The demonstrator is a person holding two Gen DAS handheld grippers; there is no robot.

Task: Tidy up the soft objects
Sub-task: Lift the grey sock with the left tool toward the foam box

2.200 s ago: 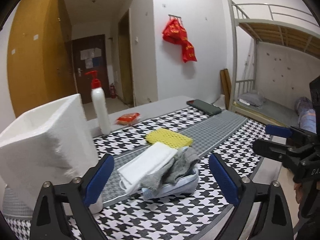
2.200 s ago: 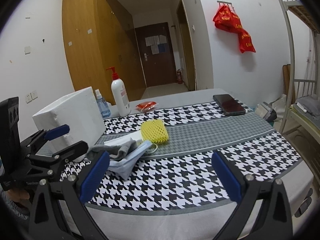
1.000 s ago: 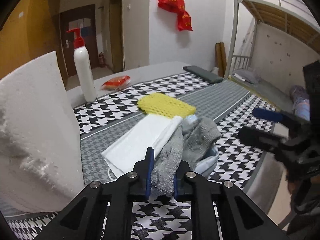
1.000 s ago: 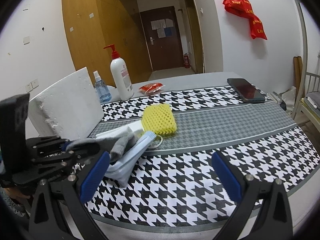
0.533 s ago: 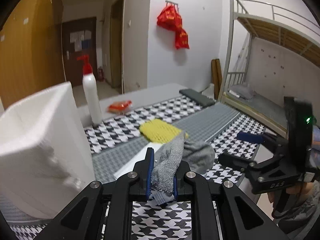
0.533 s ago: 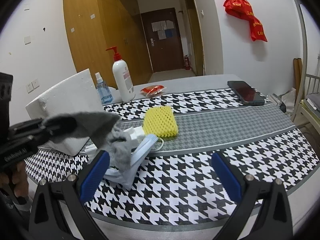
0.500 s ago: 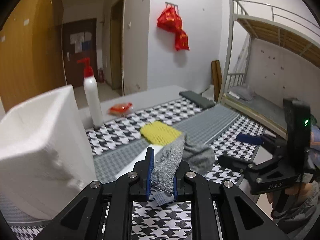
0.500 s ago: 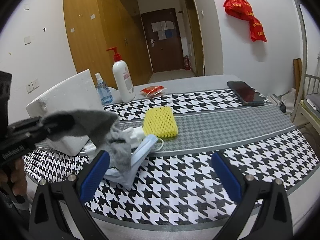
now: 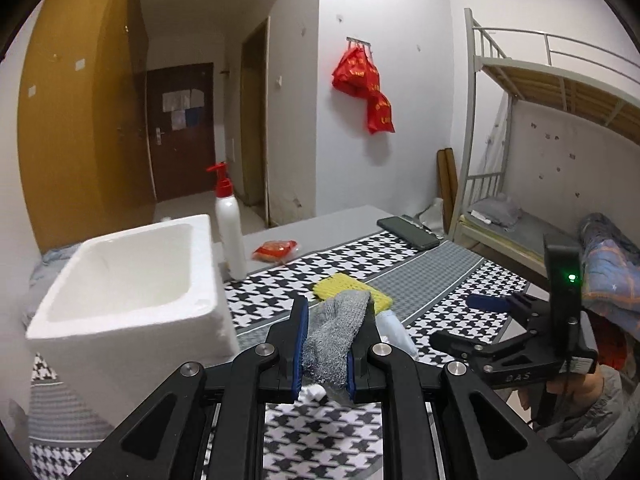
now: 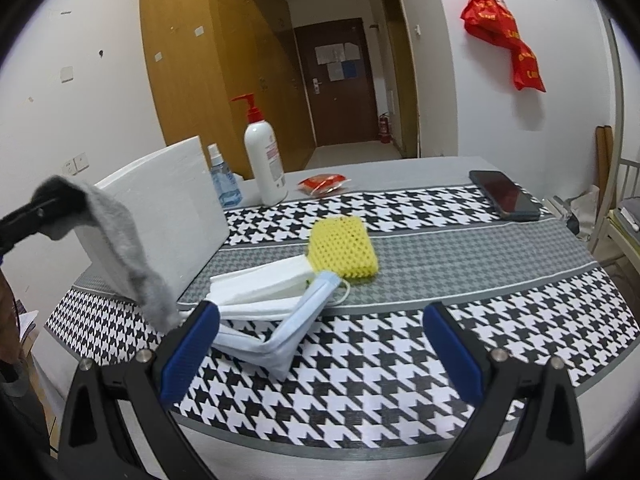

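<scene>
- Lifting the grey sock point(image 9: 334, 336) clear of the pile was the change on record: a second ago it lay draped over the folded cloths on the table; at this moment it hung in the air from your left gripper point(image 9: 323, 354).
- Your left tongs were clamped together on the sock, its upper end pinched between the blue pads and the rest dangling free, as the right wrist view showed point(image 10: 120, 248).
- Your left gripper had also risen and swung leftward since the pinch; the open top of the white foam box point(image 9: 132, 276) came into view where only its side wall had shown before.
- Your right gripper point(image 10: 320, 344) was spread wide apart, held nothing, and hovered over the near edge of the table; its position was much the same as in the earlier views.
- The items left behind were a white folded cloth point(image 10: 264, 284), a pale blue face mask point(image 10: 280, 336) partly under it, and a yellow mesh sponge point(image 10: 344, 248) touching the cloth's far end.
- The pile appeared undisturbed by the lift; no item was seen dragged along with the sock.
- My judgement: the sock was one soft item in transit, and the foam box, just beside it and empty as far as could be seen, was the likely destination.
- My judgement: the task stood at an early stage, with three soft items not yet moved.
</scene>
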